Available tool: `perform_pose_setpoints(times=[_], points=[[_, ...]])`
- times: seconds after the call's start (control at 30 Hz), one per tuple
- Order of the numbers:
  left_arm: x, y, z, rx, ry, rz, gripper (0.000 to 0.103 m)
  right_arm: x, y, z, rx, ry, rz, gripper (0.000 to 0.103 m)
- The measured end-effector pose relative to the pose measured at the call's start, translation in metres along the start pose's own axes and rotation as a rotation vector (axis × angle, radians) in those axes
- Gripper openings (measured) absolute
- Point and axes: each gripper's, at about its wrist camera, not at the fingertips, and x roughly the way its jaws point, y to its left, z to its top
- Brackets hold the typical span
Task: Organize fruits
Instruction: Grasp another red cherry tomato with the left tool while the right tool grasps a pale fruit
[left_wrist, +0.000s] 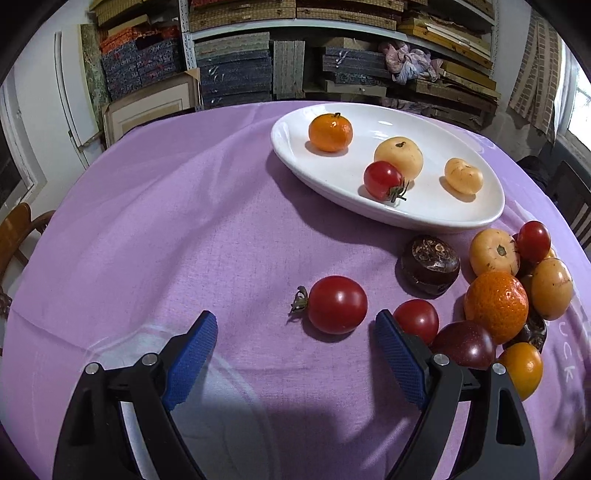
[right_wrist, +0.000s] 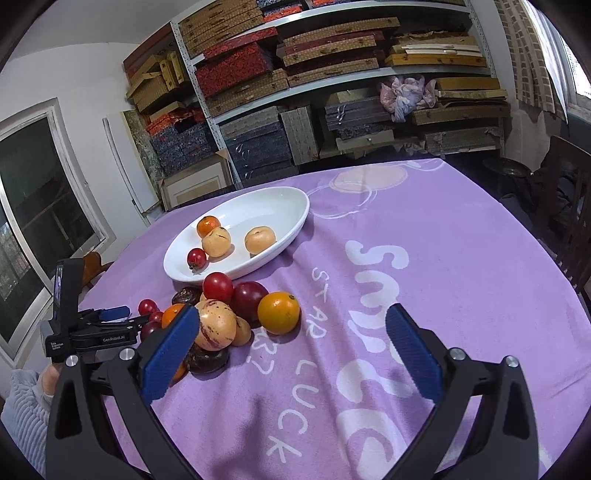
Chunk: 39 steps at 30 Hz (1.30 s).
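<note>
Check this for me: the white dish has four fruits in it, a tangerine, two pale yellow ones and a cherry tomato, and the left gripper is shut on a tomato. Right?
Not quite. The left gripper is open and holds nothing; the left wrist view shows the loose tomato lying on the cloth just ahead of its fingers. The rest stands: the white dish holds a tangerine, two pale yellow fruits and a cherry tomato.

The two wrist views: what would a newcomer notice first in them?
First, the white oval plate on the purple tablecloth, which holds a mandarin, a cherry tomato and two pale yellow fruits. Next, the heap of mixed fruit on the cloth in front of the plate, with one red tomato lying apart, just ahead of the left gripper. Both grippers have blue-padded jaws, wide open and empty.
</note>
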Motion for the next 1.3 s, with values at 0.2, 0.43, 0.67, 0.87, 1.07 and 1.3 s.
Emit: perform_pose_setpoints(times=[0.2, 0.43, 0.67, 0.87, 1.07, 1.3], points=[[-0.001, 0.003, 0.005, -0.031, -0.023, -0.061, 0.087, 0.009, 0.002, -0.002, -0.017, 0.037, -0.008, 0.099], [-0.005, -0.007, 0.008, 0.004, -0.047, -0.117, 0.048, 0.016, 0.01, -0.006, -0.057, 0.056, -0.017, 0.099], [-0.002, -0.01, 0.008, 0.015, -0.034, -0.139, 0.036, 0.019, 0.011, -0.009, -0.071, 0.072, -0.02, 0.099], [-0.001, -0.009, 0.008, 0.017, -0.034, -0.136, 0.036, 0.033, 0.023, -0.017, -0.151, 0.137, -0.055, 0.099], [0.0, -0.01, 0.007, 0.021, -0.035, -0.131, 0.036, 0.047, 0.045, -0.017, -0.279, 0.146, -0.1, 0.095], [0.0, -0.01, 0.007, 0.021, -0.035, -0.131, 0.036, 0.064, 0.044, -0.009, -0.271, 0.192, -0.011, 0.051]])
